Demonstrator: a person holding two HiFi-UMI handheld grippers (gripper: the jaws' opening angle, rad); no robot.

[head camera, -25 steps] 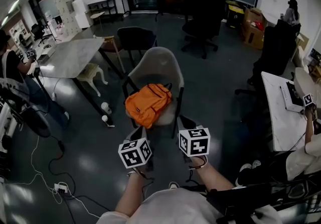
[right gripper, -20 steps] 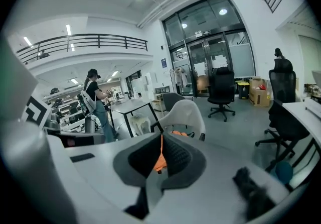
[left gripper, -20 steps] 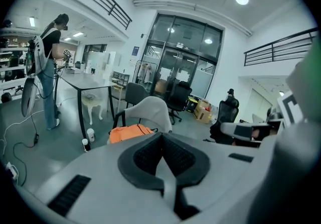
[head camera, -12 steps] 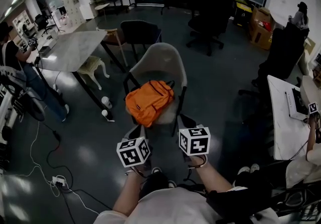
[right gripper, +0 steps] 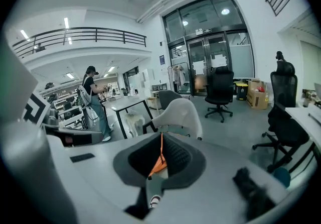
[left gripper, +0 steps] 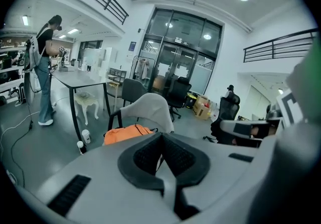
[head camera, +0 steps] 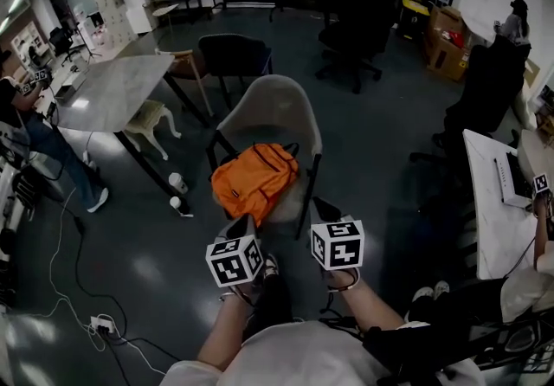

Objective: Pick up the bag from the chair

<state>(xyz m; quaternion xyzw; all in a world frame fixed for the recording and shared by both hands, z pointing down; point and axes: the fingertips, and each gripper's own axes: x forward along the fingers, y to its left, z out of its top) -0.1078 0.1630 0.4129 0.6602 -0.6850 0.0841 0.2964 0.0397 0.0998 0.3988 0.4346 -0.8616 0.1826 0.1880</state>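
An orange backpack (head camera: 254, 181) lies on the seat of a white shell chair (head camera: 273, 112) with black legs. Both grippers hover short of the chair's front edge and point at the bag without touching it. My left gripper (head camera: 244, 224) is shut and empty; in the left gripper view its pads (left gripper: 150, 153) meet, and the bag (left gripper: 125, 133) and chair (left gripper: 150, 110) lie beyond them. My right gripper (head camera: 322, 207) is also shut and empty; in its own view a sliver of the orange bag (right gripper: 158, 163) shows through the slit below the tips, under the chair back (right gripper: 180, 112).
A grey table (head camera: 112, 90) and a small white stool (head camera: 156, 120) stand left of the chair, with two cups (head camera: 177, 181) on the floor. A dark chair (head camera: 234, 55) and an office chair (head camera: 351, 51) stand behind. A white desk (head camera: 493, 202) is right; cables and a power strip (head camera: 102, 324) lie at lower left.
The person has stepped toward the chair, so the room has slid back in the view. Both grippers have come slightly closer to the bag and remain shut.
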